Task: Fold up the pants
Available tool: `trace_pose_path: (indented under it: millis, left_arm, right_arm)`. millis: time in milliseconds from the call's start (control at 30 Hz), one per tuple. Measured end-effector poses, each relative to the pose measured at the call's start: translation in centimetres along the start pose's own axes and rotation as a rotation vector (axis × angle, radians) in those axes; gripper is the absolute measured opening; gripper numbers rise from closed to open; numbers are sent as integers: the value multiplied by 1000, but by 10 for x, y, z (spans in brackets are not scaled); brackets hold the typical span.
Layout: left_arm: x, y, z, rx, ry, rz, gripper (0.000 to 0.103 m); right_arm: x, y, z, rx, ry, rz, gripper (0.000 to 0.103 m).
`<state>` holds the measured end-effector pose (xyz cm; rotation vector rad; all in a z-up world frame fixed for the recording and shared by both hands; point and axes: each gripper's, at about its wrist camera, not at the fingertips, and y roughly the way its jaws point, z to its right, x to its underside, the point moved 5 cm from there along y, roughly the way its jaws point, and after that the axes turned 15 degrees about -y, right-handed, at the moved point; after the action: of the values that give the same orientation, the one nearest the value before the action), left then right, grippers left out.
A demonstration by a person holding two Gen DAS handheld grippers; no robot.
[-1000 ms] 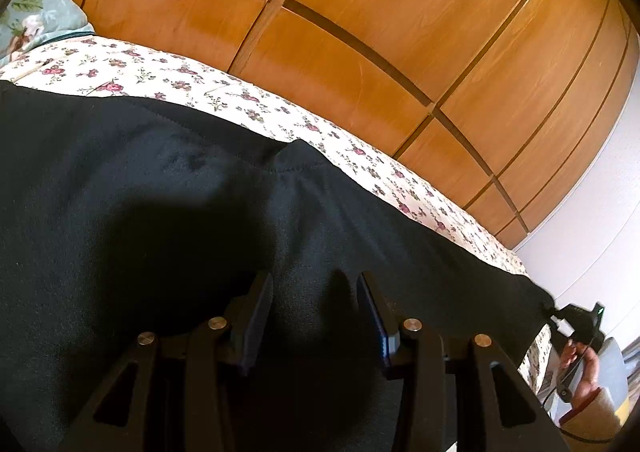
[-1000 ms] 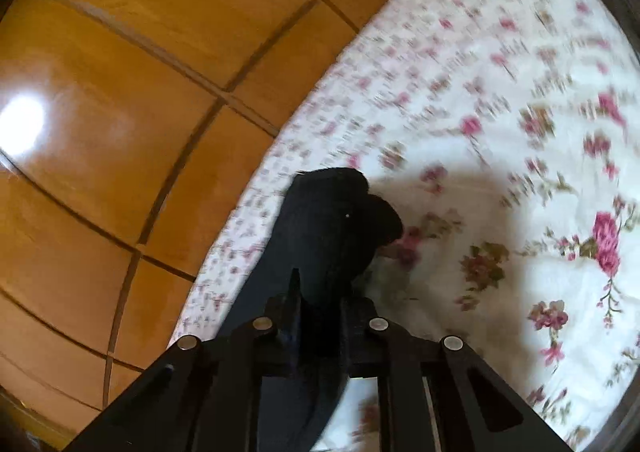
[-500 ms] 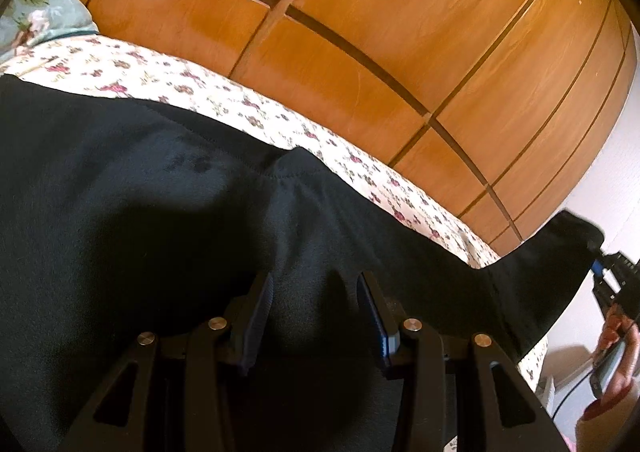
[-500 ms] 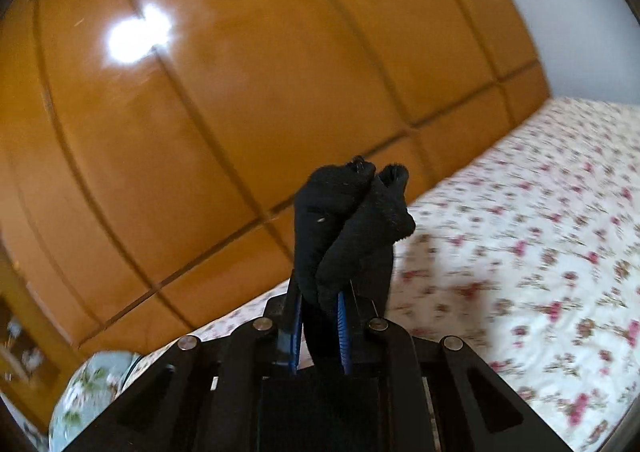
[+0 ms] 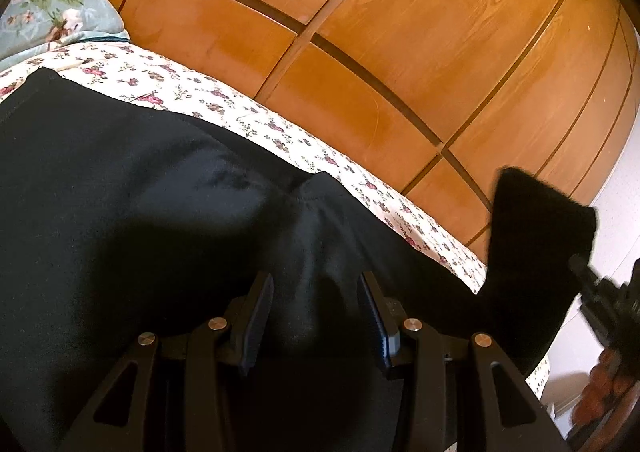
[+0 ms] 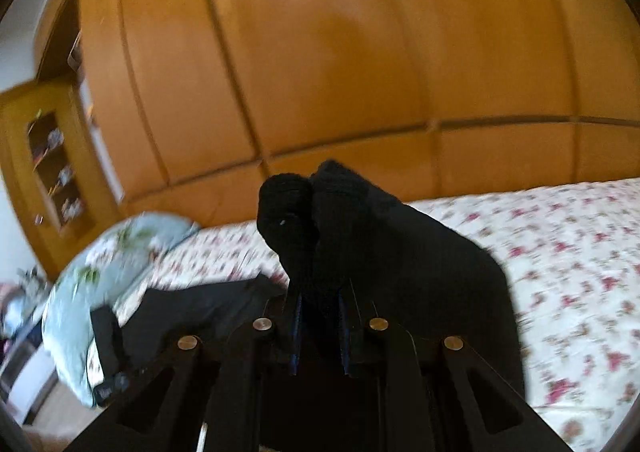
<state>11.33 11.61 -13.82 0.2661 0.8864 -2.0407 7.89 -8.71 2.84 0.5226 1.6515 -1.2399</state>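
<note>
Black pants [image 5: 140,211] lie spread on a floral bedsheet [image 5: 224,99]. My left gripper [image 5: 316,308] is open, fingers apart, hovering low over the pants near the crotch seam. My right gripper [image 6: 318,316] is shut on the bunched leg ends of the pants [image 6: 320,211] and holds them up above the bed. In the left wrist view the lifted leg end [image 5: 536,228] rises at the right, with the right gripper [image 5: 604,300] beside it. In the right wrist view the rest of the pants [image 6: 200,308] lies lower left.
A wooden panelled wardrobe [image 5: 400,31] stands along the far side of the bed. A pale blue floral pillow [image 5: 48,11] lies at the bed's head; it also shows in the right wrist view [image 6: 100,276]. A wooden shelf unit [image 6: 52,167] stands at the left.
My right gripper has lifted the leg ends off the bed and swung them up and toward the waist side. My left gripper has stayed open over the pants.
</note>
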Motion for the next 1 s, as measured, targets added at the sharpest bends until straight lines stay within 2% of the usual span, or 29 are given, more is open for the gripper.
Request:
trace_pose_path:
  millis: [133, 267, 300, 367, 400, 467, 500, 567, 633, 700, 800, 867, 933, 1000]
  left_arm:
    - [-1, 0, -2, 16, -13, -4, 44]
    - [-1, 1, -3, 24, -18, -9, 44]
    - [-1, 1, -3, 26, -20, -10, 44]
    - [-1, 1, -3, 29, -22, -11, 44]
    - [-1, 1, -3, 30, -22, -11, 44]
    - [-2, 1, -3, 35, -25, -12, 44]
    - [-2, 0, -3, 39, -27, -13, 44]
    - [-3, 0, -2, 36, -27, -27, 44]
    - [-3, 1, 6, 30, -29, -61, 44]
    - [0, 4, 20, 101, -41, -115, 49]
    - [5, 16, 45, 165, -63, -191, 53]
    - [8, 28, 59, 195, -77, -237, 66]
    - [12, 43, 69, 185, -72, -272, 67]
    - [19, 62, 71, 131, -57, -329, 64]
  right_arm:
    - [31, 37, -23, -48, -51, -97, 17]
    - [69, 66, -36, -80, -90, -210, 23]
    - [77, 71, -37, -84, -91, -235, 25]
    - [93, 76, -37, -118, -69, -274, 36]
    - [94, 74, -37, -134, -62, -260, 38]
    - [94, 63, -39, -184, -56, -234, 56]
    - [91, 58, -39, -211, -48, -222, 60]
    - [88, 42, -34, -233, -25, -179, 61]
    - [81, 24, -21, -212, 5, -119, 61]
    - [75, 10, -2, -162, 44, -64, 61]
    - [69, 0, 43, -16, 115, -33, 58]
    - [69, 6, 72, 84, 159, -69, 44]
    - [76, 14, 92, 114, 198, -112, 41]
    - [86, 24, 105, 141, 216, -153, 40]
